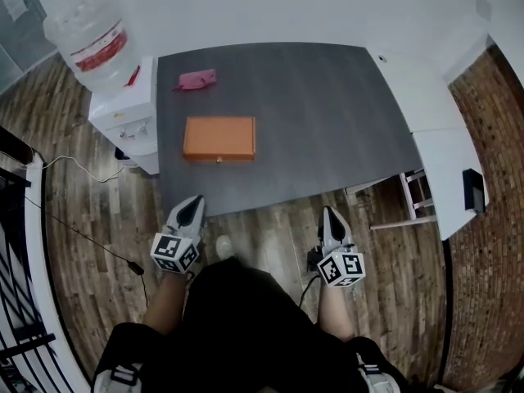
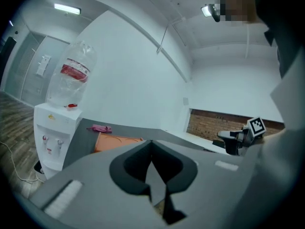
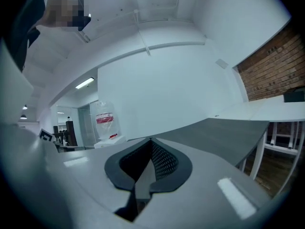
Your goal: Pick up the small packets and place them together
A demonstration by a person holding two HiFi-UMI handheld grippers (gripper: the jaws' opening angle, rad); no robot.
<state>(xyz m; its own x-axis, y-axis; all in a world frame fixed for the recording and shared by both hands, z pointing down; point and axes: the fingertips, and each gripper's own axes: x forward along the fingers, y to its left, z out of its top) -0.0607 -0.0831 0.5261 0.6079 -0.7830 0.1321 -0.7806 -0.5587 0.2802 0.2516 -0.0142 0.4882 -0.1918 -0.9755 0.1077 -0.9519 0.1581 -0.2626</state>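
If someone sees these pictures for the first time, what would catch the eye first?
The orange box lies on the left part of the grey table, with a pink packet beyond it near the far edge. Left of the table stands a water dispenser with a big bottle. The left gripper and right gripper are shut and empty by the near edge.
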